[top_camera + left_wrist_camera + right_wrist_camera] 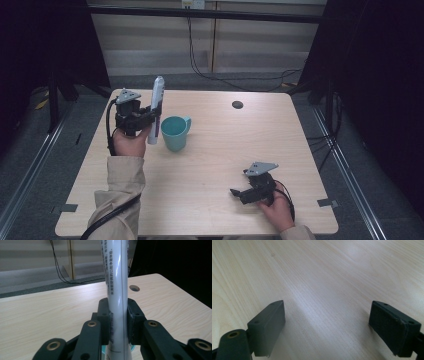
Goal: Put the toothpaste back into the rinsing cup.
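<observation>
While I held the tube [156, 107] upright in my left tongs [150, 119], the teal mug [175, 132] stood just beside it.
The tube's long axis ran vertical, clenched above the counter [225, 150]; my right tongs [240, 192] rested released, well apart.

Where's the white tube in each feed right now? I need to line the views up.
High view: the white tube stands upright left of centre, clamped in the left gripper, beside the teal mug.
Left gripper view: it runs up the centre, between the jaws.
Right gripper view: not in it.
Shared landmark: the round hole in the tabletop, and the wood grain throughout.
</observation>
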A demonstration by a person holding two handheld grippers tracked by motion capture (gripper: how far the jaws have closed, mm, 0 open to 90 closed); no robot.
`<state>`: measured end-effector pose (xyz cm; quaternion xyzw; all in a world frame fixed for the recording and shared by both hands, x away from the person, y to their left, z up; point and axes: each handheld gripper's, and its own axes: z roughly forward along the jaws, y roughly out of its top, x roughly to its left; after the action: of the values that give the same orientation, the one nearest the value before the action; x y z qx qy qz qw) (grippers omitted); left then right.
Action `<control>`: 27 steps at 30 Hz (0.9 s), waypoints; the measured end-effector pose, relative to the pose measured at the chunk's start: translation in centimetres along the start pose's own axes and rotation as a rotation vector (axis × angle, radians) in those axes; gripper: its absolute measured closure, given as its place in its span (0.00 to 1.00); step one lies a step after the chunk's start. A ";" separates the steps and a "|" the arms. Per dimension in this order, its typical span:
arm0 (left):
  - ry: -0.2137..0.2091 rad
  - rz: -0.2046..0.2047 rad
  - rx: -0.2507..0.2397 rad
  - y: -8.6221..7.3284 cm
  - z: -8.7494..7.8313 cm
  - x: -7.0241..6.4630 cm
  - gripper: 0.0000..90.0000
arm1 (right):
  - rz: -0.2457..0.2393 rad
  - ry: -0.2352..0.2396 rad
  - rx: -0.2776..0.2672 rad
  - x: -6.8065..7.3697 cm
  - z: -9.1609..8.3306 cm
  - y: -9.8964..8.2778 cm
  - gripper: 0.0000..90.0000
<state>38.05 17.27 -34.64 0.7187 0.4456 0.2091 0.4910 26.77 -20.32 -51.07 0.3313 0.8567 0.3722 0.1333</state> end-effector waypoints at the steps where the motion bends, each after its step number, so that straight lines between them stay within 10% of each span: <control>1: 0.000 0.000 0.000 0.0 0.0 0.0 0.85 | 0.000 0.000 0.000 0.0 0.0 0.0 0.14; 27: -0.015 0.004 -0.028 1.6 2.3 -0.9 0.85 | -0.001 0.001 0.000 0.0 0.0 0.0 0.14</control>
<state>40.01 15.14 -34.06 0.7142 0.4375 0.2112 0.5040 26.77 -20.33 -51.07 0.3305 0.8571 0.3721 0.1332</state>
